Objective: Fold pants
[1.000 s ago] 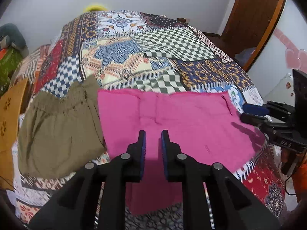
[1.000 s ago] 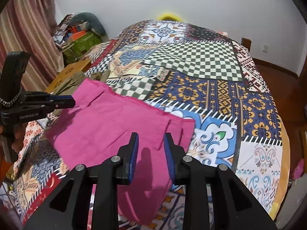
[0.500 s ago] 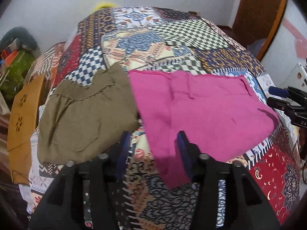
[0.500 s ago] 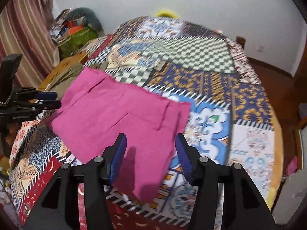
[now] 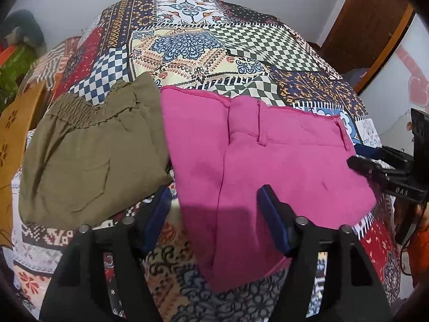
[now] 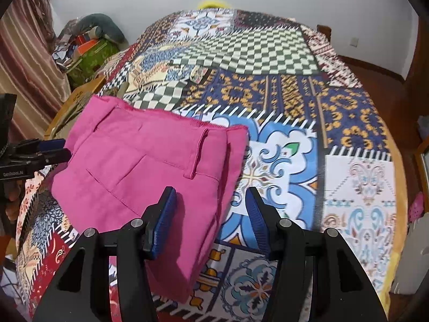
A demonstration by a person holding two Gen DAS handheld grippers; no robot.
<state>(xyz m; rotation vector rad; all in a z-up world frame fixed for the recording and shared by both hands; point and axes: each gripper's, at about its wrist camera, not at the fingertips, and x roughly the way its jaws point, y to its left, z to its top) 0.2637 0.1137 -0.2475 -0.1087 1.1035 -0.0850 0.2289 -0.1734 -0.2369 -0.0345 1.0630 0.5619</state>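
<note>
Left hand-held gripper [image 5: 214, 214], right hand-held gripper [image 6: 211, 212] opening, empty; pink woven pants [image 5: 268, 155] folded flat.

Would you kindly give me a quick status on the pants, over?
Left claw and right claw opening, nothing gripped. Pink pants lie folded on the bedspread. Olive pants sit alongside, left.

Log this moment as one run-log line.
stage: fold pants, pre-grasp | left gripper: jaws opening, nothing gripped | right gripper: jaws opening, nothing gripped | pink pants: flat on bedspread | olive pants: beside, folded
</note>
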